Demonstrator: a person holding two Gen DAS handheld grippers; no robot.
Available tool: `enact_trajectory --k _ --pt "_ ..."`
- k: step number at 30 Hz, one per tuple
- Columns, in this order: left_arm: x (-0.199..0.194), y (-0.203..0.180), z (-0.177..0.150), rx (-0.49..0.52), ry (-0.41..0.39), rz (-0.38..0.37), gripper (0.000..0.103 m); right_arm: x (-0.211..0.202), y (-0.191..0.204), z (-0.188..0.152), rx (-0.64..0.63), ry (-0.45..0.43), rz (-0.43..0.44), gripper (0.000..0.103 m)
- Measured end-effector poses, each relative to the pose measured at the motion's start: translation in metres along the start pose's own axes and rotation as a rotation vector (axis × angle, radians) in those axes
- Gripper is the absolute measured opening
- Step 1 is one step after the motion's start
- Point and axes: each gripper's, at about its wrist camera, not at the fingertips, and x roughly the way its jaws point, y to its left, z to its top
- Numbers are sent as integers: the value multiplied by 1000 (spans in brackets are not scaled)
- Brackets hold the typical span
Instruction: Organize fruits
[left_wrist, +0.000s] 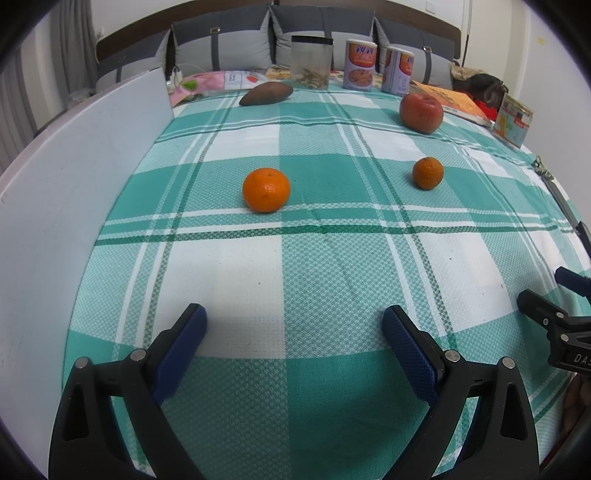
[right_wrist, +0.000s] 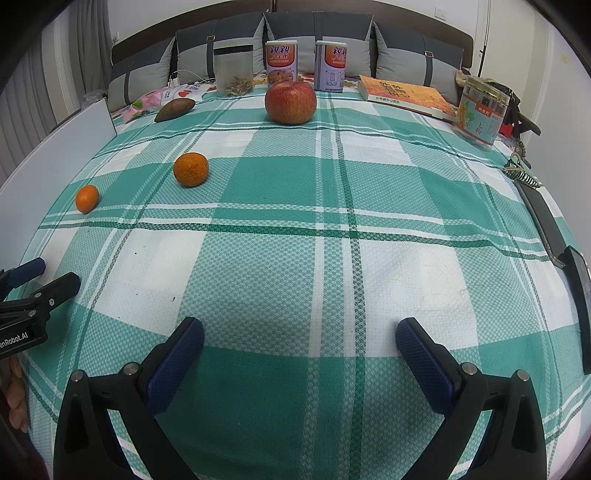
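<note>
On the green checked cloth lie a large orange (left_wrist: 266, 189), a small orange (left_wrist: 427, 172), a red apple (left_wrist: 421, 112) and a brown sweet potato (left_wrist: 266, 93). In the right wrist view the same show: large orange (right_wrist: 87, 198) far left, small orange (right_wrist: 190, 169), apple (right_wrist: 290, 102), sweet potato (right_wrist: 174, 109). My left gripper (left_wrist: 294, 325) is open and empty, low over the cloth, well short of the large orange. My right gripper (right_wrist: 300, 338) is open and empty, near the front. Each gripper shows at the other view's edge: right (left_wrist: 546, 291), left (right_wrist: 48, 275).
A white board (left_wrist: 74, 177) stands along the left edge. At the back stand a clear jar (left_wrist: 311, 61), two cans (left_wrist: 360, 64), a book (left_wrist: 450, 99) and a tin (left_wrist: 513, 120). A dark strap (right_wrist: 543, 218) lies along the right edge. Grey cushions behind.
</note>
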Motion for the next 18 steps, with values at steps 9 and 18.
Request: enact_trajectory --k 9,18 --pt "-6 46 16 -130 10 -90 96 0 0 0 1 1 1 103" --pt "43 27 70 -50 29 4 90 0 1 0 1 0 1 103"
